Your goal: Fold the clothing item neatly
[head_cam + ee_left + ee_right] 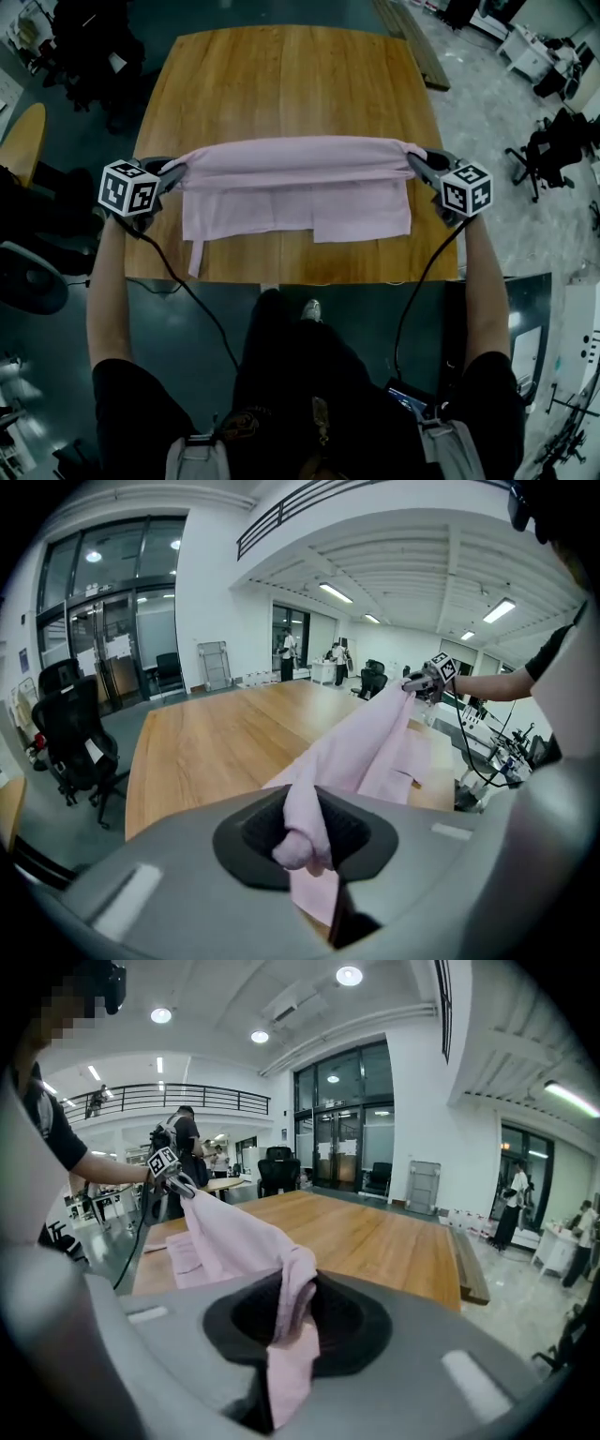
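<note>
A pale pink garment hangs stretched between my two grippers above the near half of the wooden table; its lower edge rests on the table and a thin strap dangles at the left. My left gripper is shut on the garment's left corner, with pink cloth bunched between the jaws. My right gripper is shut on the right corner, with a fold of cloth pinched and hanging down. Across the cloth, each gripper view shows the other gripper.
Office chairs stand left of the table, and another chair stands at the right. The person's legs are at the near table edge. People stand far back in the room.
</note>
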The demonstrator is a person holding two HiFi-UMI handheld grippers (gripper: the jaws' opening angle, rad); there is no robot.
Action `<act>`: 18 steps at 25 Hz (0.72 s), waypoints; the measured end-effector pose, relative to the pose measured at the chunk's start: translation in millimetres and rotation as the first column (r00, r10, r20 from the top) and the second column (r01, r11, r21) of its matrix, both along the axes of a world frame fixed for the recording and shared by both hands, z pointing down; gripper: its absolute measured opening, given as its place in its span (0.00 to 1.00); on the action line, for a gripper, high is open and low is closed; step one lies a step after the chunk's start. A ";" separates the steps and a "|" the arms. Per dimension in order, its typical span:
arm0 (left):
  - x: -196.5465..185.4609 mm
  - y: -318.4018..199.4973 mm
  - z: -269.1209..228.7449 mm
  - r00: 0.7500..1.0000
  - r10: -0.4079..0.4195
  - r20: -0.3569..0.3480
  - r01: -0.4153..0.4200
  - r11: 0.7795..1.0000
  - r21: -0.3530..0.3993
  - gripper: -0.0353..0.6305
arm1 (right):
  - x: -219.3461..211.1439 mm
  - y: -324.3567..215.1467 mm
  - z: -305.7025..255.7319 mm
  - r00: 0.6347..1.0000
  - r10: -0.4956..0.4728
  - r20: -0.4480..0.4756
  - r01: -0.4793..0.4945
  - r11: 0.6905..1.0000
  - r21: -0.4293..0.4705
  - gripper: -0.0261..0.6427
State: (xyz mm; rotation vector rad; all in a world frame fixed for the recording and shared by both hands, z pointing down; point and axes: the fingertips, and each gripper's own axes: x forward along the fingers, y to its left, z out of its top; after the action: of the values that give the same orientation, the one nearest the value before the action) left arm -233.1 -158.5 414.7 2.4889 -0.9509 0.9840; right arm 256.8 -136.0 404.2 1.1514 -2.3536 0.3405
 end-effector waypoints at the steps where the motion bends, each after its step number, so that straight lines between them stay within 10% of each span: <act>1: -1.4 14.9 8.6 1.000 0.005 0.009 -0.005 1.000 -0.021 0.13 | -1.9 12.2 6.1 1.000 -0.011 0.008 0.012 1.000 -0.015 0.13; 13: -15.6 122.6 117.0 0.992 -0.070 0.102 0.084 0.987 -0.136 0.20 | -19.3 110.5 125.1 0.975 -0.138 -0.172 0.101 0.973 -0.208 0.14; 18: -10.8 137.9 112.9 0.995 -0.084 0.059 0.091 0.988 -0.126 0.44 | -23.4 130.4 139.0 0.955 -0.217 -0.203 0.163 0.954 -0.253 0.39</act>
State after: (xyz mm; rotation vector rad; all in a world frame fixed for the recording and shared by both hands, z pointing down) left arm -243.9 -20.6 527.6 2.3058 -0.9722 1.0532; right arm 233.4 -5.6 543.2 0.7984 -2.1344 0.3829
